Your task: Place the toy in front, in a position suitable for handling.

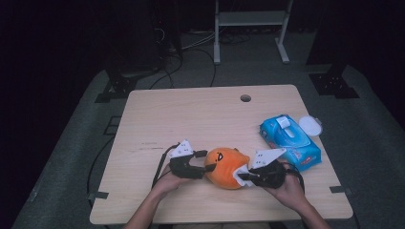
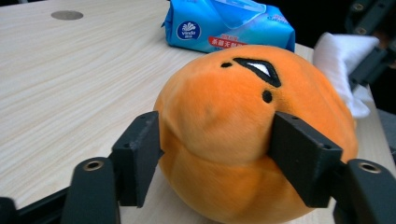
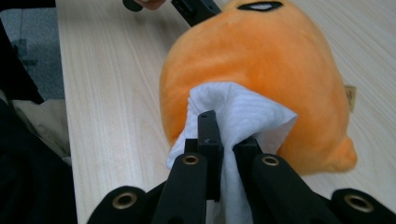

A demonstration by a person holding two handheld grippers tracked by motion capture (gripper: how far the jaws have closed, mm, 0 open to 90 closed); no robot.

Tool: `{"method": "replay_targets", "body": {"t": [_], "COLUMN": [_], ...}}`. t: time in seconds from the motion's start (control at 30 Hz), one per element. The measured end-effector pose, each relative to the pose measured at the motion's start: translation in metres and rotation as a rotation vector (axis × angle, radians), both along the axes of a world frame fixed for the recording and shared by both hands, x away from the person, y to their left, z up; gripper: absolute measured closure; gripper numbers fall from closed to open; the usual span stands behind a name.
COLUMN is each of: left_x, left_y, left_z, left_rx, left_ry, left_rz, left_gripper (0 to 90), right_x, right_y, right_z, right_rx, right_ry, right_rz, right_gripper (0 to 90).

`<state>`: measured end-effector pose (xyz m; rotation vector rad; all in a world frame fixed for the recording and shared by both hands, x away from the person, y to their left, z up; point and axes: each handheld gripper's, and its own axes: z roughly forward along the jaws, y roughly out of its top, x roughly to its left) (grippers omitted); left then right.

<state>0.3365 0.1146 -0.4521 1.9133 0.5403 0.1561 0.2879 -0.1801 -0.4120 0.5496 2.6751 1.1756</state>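
We see the left gripper (image 1: pixel 206 168) squeezing the orange plush toy (image 1: pixel 224 167), the right gripper (image 1: pixel 244 177) pinching a white wipe (image 1: pixel 240 172) against it, and a blue tissue pack (image 1: pixel 290 141) at about two o'clock, perhaps with a white lid (image 1: pixel 310 125) beside.

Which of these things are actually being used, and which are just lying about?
In use:
- orange plush toy, squeezed by the left tongs
- white wipe, pinched in the right tongs against the toy

Lying about:
- blue wipes pack
- white round lid

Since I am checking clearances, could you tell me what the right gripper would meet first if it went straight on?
The white wipe in the right gripper already seems to touch the orange plush toy, so it meets that first.
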Motion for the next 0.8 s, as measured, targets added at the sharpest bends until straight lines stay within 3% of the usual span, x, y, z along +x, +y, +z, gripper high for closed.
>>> {"method": "replay_targets", "body": {"t": [0.13,0.23,0.3,0.37,0.47,0.63,0.73,0.8], "left_x": [0.0,-0.001,-0.002,-0.004,-0.007,-0.018,-0.018,-0.014], "left_y": [0.0,-0.001,-0.002,-0.007,-0.011,-0.023,-0.021,-0.021], "left_z": [0.001,0.008,0.01,0.007,0.005,0.009,0.01,0.008], "left_rx": [0.007,-0.015,-0.031,0.01,0.02,0.057,0.071,0.073], "left_ry": [-0.006,-0.054,-0.06,-0.069,-0.065,-0.097,-0.111,-0.095], "left_rz": [-0.011,-0.028,-0.031,-0.05,-0.047,-0.104,-0.113,-0.064], "left_gripper": [39.2,31.4,28.8,30.9,35.2,36.7,27.0,16.7], "right_x": [0.004,0.01,0.014,0.017,0.015,0.001,0.002,0.004], "right_y": [-0.003,-0.013,-0.019,-0.021,-0.019,-0.002,0.002,-0.002], "right_z": [0.001,-0.001,-0.002,-0.002,0.002,0.012,0.009,0.008], "right_rx": [0.005,0.018,0.028,0.032,0.024,0.027,0.0,0.016], "right_ry": [-0.005,-0.001,0.003,0.004,-0.012,-0.052,-0.058,-0.036], "right_rz": [-0.03,-0.065,-0.082,-0.094,-0.099,-0.043,-0.037,-0.039], "right_gripper": [86.0,86.0,86.0,86.0,86.0,86.0,86.0,86.0]}}
